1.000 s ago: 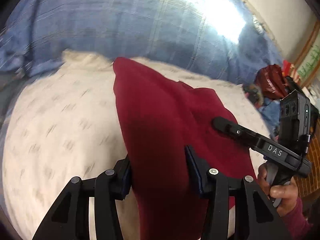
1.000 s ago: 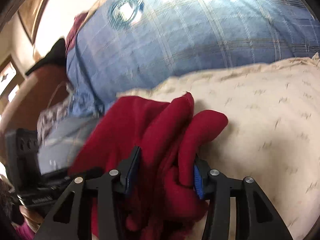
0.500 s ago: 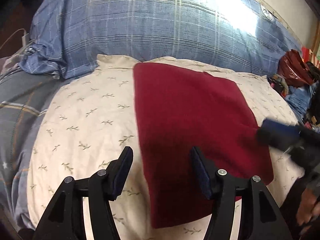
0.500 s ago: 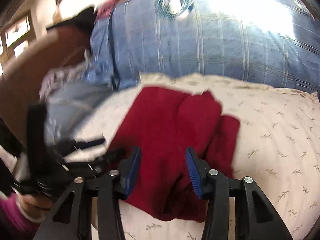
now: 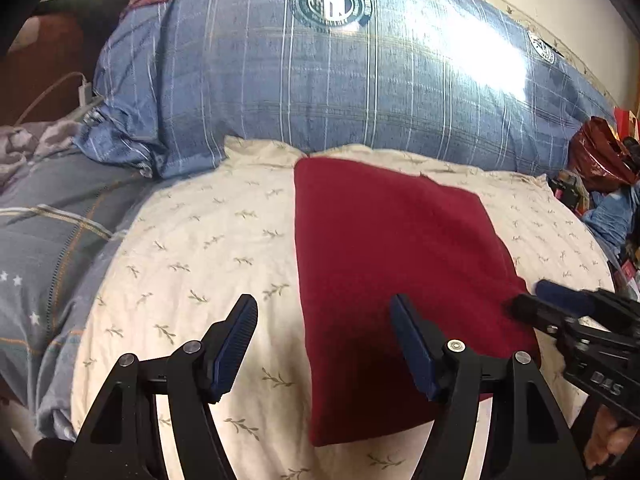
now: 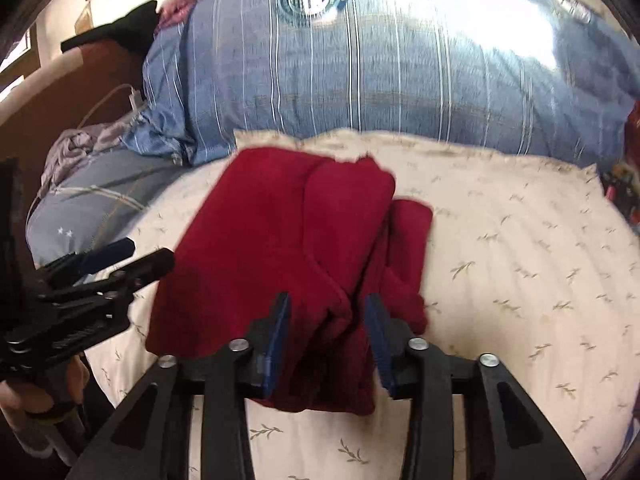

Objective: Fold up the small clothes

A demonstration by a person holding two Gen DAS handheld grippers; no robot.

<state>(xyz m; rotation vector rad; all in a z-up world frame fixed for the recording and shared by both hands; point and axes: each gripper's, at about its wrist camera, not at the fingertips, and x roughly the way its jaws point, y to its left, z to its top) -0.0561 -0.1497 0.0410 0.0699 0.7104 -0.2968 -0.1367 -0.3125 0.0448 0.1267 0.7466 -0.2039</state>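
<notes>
A dark red garment (image 5: 396, 280) lies folded flat on a cream leaf-print pillow (image 5: 200, 248). My left gripper (image 5: 324, 316) is open and empty, hovering above the garment's near left edge. In the right wrist view the same garment (image 6: 280, 240) shows bunched folds on its right side. My right gripper (image 6: 326, 312) is open, its jaws either side of the garment's near bunched edge, not gripping it. The right gripper also shows in the left wrist view (image 5: 560, 308) at the garment's right edge. The left gripper shows in the right wrist view (image 6: 120, 260).
A large blue plaid pillow (image 5: 340, 80) with a round emblem lies behind the cream pillow. A grey-blue quilt (image 5: 44, 232) is at the left with a white charger cable (image 5: 80, 88). A red bag (image 5: 600, 152) and clutter sit at the far right.
Both grippers let go of the red garment and opened. They pulled back and up, and the garment now lies flat on the cream pillow.
</notes>
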